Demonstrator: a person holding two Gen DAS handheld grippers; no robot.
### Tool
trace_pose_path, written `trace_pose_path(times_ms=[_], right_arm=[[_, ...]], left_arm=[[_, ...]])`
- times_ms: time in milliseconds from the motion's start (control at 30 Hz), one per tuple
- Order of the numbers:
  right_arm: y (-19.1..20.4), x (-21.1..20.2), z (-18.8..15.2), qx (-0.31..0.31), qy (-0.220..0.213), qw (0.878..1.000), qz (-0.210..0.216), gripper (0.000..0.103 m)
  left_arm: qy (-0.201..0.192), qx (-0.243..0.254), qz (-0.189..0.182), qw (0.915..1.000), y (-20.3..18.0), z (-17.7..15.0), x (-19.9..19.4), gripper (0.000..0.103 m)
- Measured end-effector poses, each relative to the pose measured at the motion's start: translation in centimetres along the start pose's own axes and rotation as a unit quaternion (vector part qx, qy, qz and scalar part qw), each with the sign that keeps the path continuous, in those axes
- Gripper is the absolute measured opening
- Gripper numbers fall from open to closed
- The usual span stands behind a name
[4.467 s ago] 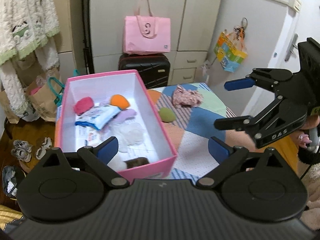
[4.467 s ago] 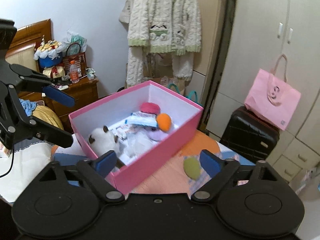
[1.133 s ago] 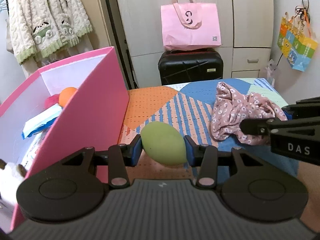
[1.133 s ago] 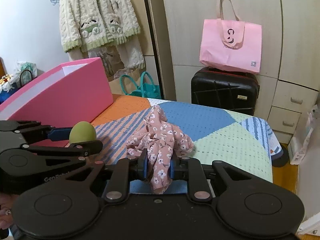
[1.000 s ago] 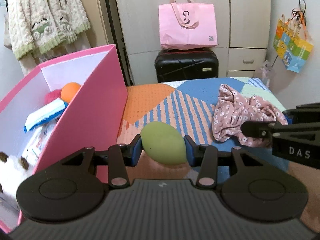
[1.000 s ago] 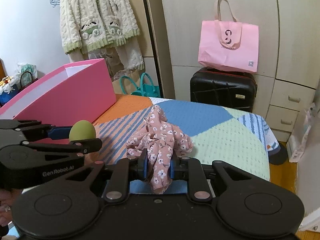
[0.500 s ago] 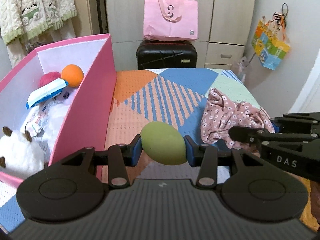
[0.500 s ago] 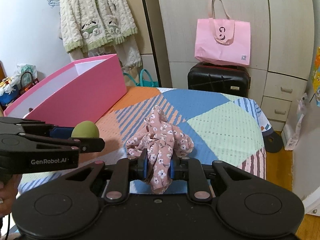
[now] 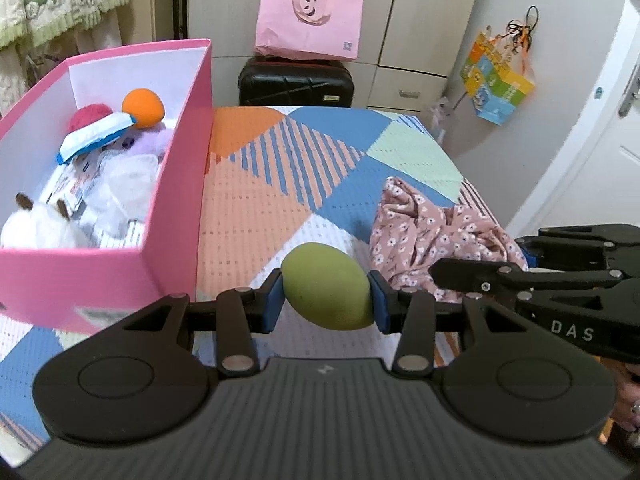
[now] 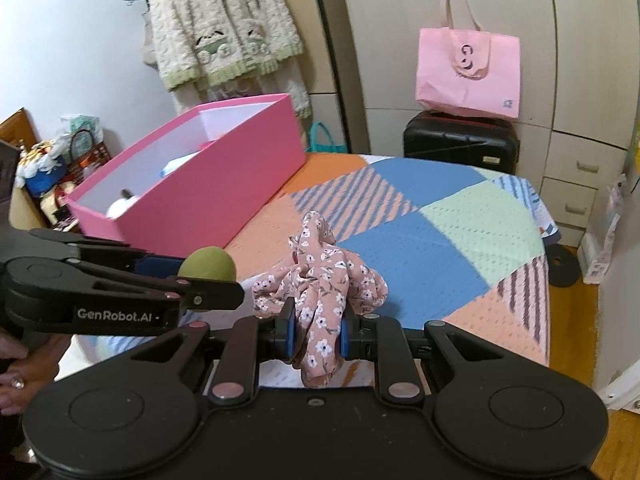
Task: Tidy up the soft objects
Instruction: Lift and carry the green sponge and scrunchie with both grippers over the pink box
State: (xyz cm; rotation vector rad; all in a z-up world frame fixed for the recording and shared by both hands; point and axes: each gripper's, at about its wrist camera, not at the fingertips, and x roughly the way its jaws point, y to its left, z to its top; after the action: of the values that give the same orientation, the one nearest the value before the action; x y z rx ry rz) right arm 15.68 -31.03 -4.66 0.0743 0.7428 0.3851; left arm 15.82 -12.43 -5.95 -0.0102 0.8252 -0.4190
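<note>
Both grippers have lifted up and pulled back since 4.5 s ago, when they hung spread wide w/ nothing in them. Now each one grips a soft thing.

Left gripper (image 9: 326, 302) is pinching the green ball (image 9: 326, 286) between its blue pads (image 9: 273, 300). Ball is squeezed from both sides and held up off the bed, near the front corner of the pink box (image 9: 172, 184). Earlier the ball lay on the quilt beside the box.

Right gripper (image 10: 318, 330) is pinching the flowery cloth (image 10: 320, 280). Its pads are pressed close w/ a thin fold of cloth between them. Most of the cloth bunches up above the pads, and a small bit hangs below. Earlier it lay in a heap at the far end of the quilt.

The 2 grippers sit side by side, left one just beside the cloth.

Pink box stands on the quilt (image 9: 260, 208) to the left. Inside are an orange ball (image 9: 143, 107), a red fuzzy thing (image 9: 89, 114), a blue & white pack (image 9: 96, 136), a purple soft thing (image 9: 146, 142) and a white plush toy (image 9: 36, 224).

Past the bed is a black suitcase (image 9: 296, 82) w/ a pink bag (image 9: 310, 20) on top. A knit sweater (image 10: 222, 20) hangs on the wall at left.
</note>
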Motion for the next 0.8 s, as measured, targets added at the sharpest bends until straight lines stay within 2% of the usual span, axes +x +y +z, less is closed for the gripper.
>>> trace_pose_path(times_ms=[367, 700, 800], right_arm=[[2.2, -2.6, -1.0, 0.004, 0.025, 0.998, 0.056, 0.023], [5.0, -3.8, -0.2, -0.024, 0.029, 0.995, 0.087, 0.024], [6.0, -3.9, 0.3, -0.038, 0.030, 0.995, 0.091, 0.024]], left_arm=[[0.025, -0.011, -0.065, 0.9975, 2.7, -1.4, -4.3, 0.043], [0.025, -0.012, -0.086, 0.9959, 5.4, -1.9, -8.4, 0.043], [0.026, -0.009, -0.082, 0.9962, 6.5, -1.7, -9.4, 0.043]])
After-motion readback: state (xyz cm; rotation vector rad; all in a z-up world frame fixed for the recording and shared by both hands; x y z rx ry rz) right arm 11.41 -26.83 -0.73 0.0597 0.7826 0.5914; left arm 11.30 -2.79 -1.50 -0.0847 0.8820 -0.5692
